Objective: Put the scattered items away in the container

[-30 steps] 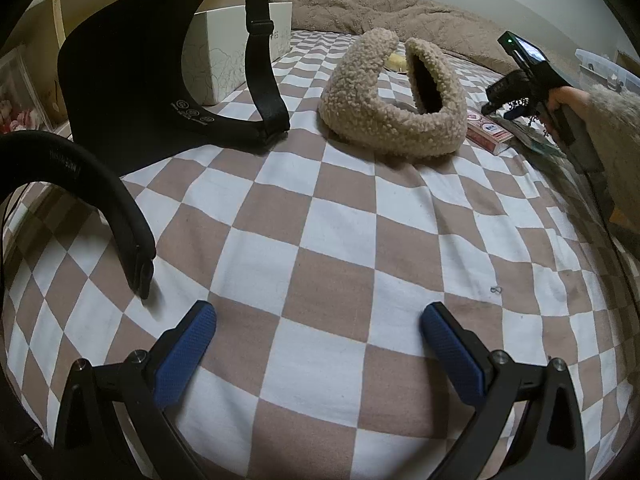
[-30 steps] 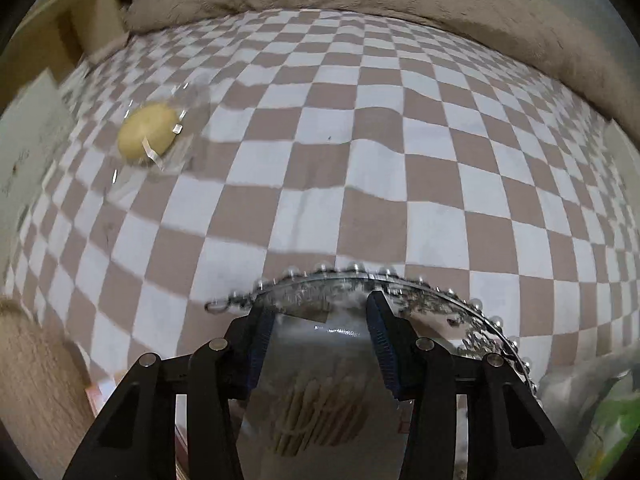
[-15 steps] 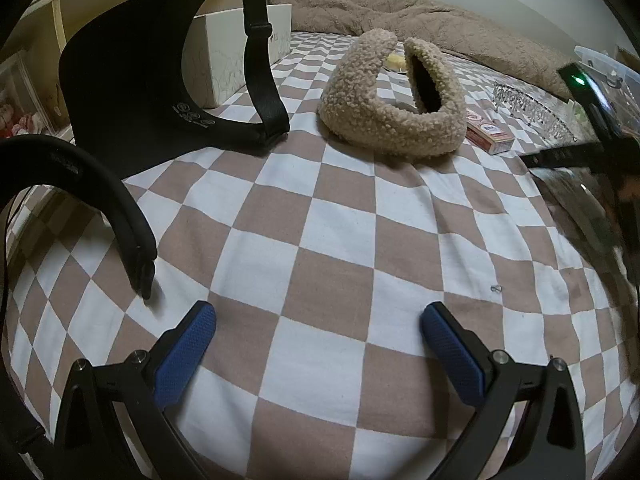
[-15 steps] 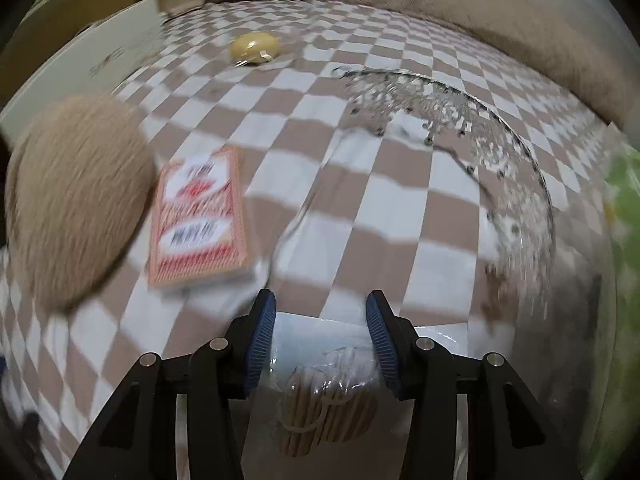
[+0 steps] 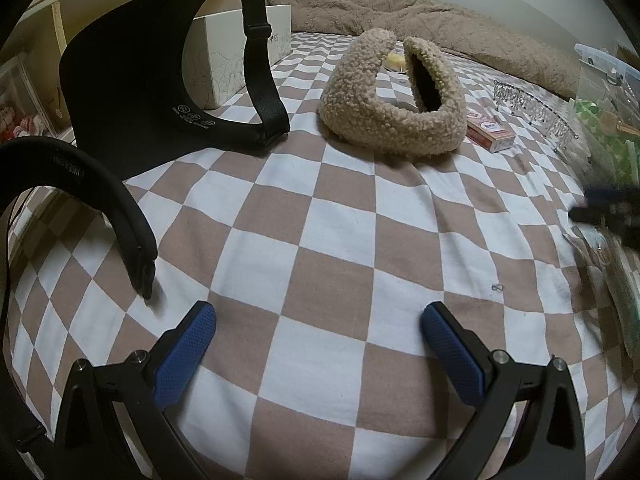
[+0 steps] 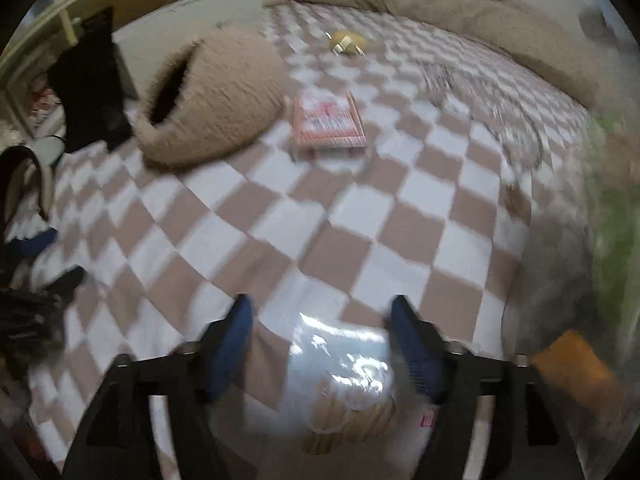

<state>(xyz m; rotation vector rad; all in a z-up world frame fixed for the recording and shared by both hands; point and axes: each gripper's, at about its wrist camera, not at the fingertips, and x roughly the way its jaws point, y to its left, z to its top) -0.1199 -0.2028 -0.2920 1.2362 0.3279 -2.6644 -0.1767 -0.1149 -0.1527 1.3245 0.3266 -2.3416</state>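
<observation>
Opening its jaws, the right gripper [image 6: 320,334] frees a clear packet of sticks [image 6: 344,392], which lies between the pads over the checked bedspread [image 6: 360,216]; released short of the clear container [image 5: 608,92], it likely lands outside. Left gripper [image 5: 318,338] hovers spread, empty

- The right gripper [image 6: 320,320] is opening its jaws, with a clear plastic packet [image 6: 344,368] lying between them, untouched.
- A fleece hat [image 6: 208,96] and a red card box [image 6: 326,120] are lying on the checked bedsheet [image 6: 280,216] beyond.

checkered bedsheet [image 5: 320,216], tan blanket [image 5: 420,20]
</observation>
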